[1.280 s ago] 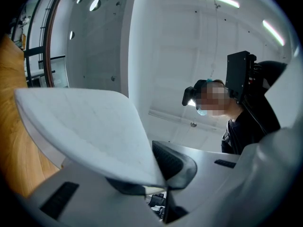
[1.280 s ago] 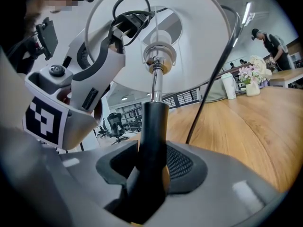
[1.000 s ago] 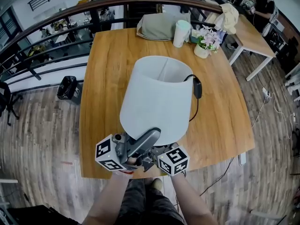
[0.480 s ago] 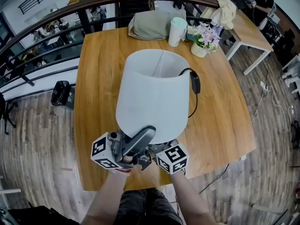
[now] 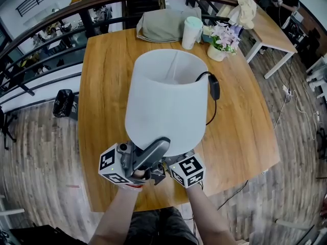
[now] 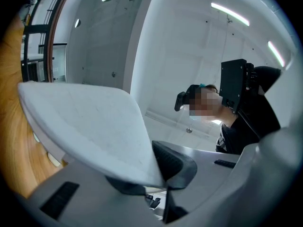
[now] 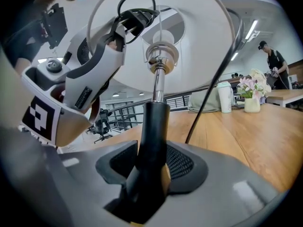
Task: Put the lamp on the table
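Looking down on a plank floor (image 5: 36,137) lying open along the left and right edges of a broad wooden surface (image 5: 102,86). Noting a curved railing (image 5: 66,9) tight behind the far edge and a second table (image 5: 273,32) well apart at the far right. Standing at the near edge, roughly midway along it, both forearms reaching in over it. Seeing bare wood left of, right of and beyond the lamp (image 5: 166,101), with the only other things lined up along the far edge. Holding the lamp over the near middle of the surface, open top of its white shade (image 5: 153,116) toward the camera. Cannot tell whether set down or in the air, with the base hidden under shade and grippers.

Spotting a folded grey cloth (image 5: 163,25), a pale cup (image 5: 192,33) and a pot of flowers (image 5: 221,44) side by side at the far edge, well apart from the lamp. Spotting also a black box (image 5: 64,103) on the floor near the left edge. Tracing a black cord (image 5: 210,117) from the shade's top rim down its right side, past a small switch (image 5: 215,88).

Pinching the shade's lower rim with the left gripper (image 6: 151,176), jaws closed narrow on the thin edge. Clamping the black stem (image 7: 155,124) with the right gripper (image 7: 152,164), jaws set wide, a pad against each side, below the socket.
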`<state>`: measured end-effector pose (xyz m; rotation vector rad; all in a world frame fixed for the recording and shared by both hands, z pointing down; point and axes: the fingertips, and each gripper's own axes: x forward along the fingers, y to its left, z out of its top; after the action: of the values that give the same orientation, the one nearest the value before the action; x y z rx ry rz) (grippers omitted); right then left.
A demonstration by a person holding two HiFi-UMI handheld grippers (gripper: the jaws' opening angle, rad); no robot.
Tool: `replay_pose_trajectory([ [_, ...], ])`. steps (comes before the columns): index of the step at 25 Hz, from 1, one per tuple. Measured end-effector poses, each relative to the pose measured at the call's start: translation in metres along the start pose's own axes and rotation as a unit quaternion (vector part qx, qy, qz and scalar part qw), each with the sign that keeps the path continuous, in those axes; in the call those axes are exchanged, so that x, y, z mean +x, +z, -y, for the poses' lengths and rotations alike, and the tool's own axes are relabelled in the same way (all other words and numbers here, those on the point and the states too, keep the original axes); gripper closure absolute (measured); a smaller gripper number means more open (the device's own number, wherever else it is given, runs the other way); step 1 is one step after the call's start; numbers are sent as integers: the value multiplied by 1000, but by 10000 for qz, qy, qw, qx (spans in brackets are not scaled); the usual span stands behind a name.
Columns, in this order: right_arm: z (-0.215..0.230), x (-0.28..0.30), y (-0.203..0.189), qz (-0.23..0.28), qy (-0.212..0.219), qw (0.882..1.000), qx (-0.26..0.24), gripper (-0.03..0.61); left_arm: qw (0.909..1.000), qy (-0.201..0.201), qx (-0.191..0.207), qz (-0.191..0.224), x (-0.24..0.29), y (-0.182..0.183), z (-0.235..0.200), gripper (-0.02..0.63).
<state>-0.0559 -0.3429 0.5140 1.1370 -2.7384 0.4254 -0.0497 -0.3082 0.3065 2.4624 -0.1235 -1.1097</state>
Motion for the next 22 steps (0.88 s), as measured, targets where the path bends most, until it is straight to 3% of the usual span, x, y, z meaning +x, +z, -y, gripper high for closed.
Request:
replay_pose_trajectory([
  [22,-11,-40,-9,-77,-468,9987,-180,368,10000,31,-27,-26,-15,-22,33,574],
])
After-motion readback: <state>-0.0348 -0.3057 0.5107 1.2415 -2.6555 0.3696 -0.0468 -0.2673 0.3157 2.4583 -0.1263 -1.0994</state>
